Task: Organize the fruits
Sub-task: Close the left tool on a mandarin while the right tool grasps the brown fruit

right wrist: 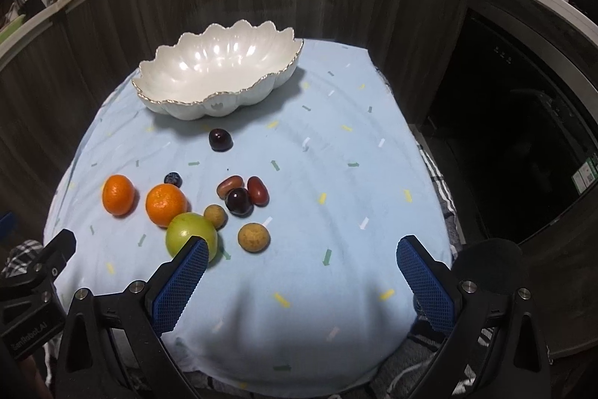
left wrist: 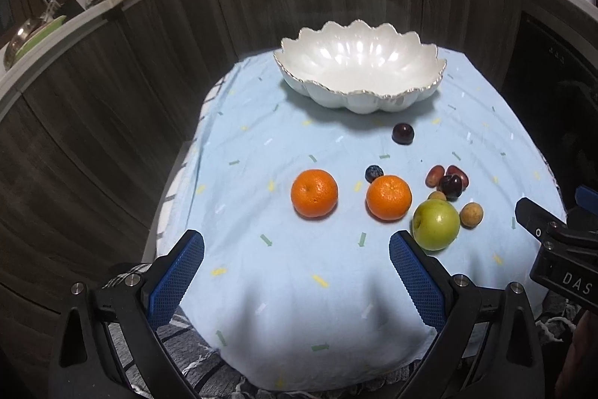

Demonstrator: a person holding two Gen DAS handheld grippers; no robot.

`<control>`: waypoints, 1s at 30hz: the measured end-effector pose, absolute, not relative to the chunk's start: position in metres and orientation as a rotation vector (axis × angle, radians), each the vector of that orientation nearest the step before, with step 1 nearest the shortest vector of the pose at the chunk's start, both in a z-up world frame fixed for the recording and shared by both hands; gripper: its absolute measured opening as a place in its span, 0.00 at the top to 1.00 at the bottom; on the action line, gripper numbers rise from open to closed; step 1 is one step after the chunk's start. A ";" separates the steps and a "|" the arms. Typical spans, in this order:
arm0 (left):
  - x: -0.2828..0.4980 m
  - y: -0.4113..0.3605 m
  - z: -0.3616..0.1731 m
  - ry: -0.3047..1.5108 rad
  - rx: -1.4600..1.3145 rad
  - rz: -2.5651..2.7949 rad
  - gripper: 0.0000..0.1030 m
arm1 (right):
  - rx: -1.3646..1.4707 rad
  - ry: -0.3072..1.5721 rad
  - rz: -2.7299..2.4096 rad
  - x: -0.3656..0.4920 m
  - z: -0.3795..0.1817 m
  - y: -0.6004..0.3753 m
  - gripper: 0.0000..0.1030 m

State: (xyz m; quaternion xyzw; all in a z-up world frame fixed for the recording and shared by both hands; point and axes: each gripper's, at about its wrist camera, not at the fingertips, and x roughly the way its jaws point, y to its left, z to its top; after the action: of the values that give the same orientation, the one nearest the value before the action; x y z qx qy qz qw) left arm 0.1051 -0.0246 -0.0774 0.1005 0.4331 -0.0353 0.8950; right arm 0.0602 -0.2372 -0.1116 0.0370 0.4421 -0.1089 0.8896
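Both claws stand wide apart and empty: the left gripper (left wrist: 297, 277) hangs over the near edge of the light blue cloth (left wrist: 299, 305), and the right gripper (right wrist: 302, 281) hangs over the same edge toward the right side. No fruit looks to be in the white scalloped bowl (left wrist: 403, 101) at the far edge, so the sorting seems not yet begun. The fruit lies in the middle of the cloth, toward the near side: the left orange (left wrist: 314, 193) sits alone, well clear of the rest, and looks the easiest first pick for the left gripper, taken with the pads square across its widest part and lifted straight up before carrying it over the bowl's rim. The right orange (left wrist: 388, 197) has a blueberry (left wrist: 374, 173) touching or just beside its far side and the green apple (left wrist: 435, 225) close on its right, so jaws closing there could nudge either. Two brown longans (right wrist: 254, 237) lie by the apple, and red grapes (right wrist: 258, 190) huddle around a dark cherry (right wrist: 239, 201); these small round pieces will likely roll if bumped. A second dark cherry (right wrist: 220, 140) lies alone near the bowl. The bowl's high wavy rim calls for a clear lift over it.
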 end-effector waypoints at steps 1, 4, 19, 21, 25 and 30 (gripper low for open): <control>0.107 -0.025 -0.079 0.902 0.210 -0.075 0.02 | 0.074 0.925 -0.226 0.062 -0.114 -0.238 0.02; 0.113 -0.026 -0.085 0.913 0.215 -0.075 0.02 | 0.070 0.950 -0.216 0.069 -0.121 -0.237 0.04; 0.159 -0.026 -0.121 1.010 0.222 -0.082 0.09 | 0.045 1.039 -0.204 0.106 -0.156 -0.231 0.20; 0.164 -0.027 -0.125 1.016 0.222 -0.085 0.10 | 0.046 1.051 -0.201 0.109 -0.159 -0.231 0.20; 0.172 -0.027 -0.131 1.023 0.225 -0.093 0.12 | 0.046 1.070 -0.187 0.113 -0.164 -0.228 0.20; 0.178 -0.026 -0.139 1.038 0.230 -0.096 0.17 | 0.049 1.100 -0.167 0.118 -0.172 -0.226 0.32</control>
State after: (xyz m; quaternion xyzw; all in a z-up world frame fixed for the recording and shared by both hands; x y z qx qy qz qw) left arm 0.1781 -0.0264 -0.1390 0.1095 0.4949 -0.0460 0.8608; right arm 0.1179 -0.2260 -0.1716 0.0230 0.5218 -0.0792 0.8490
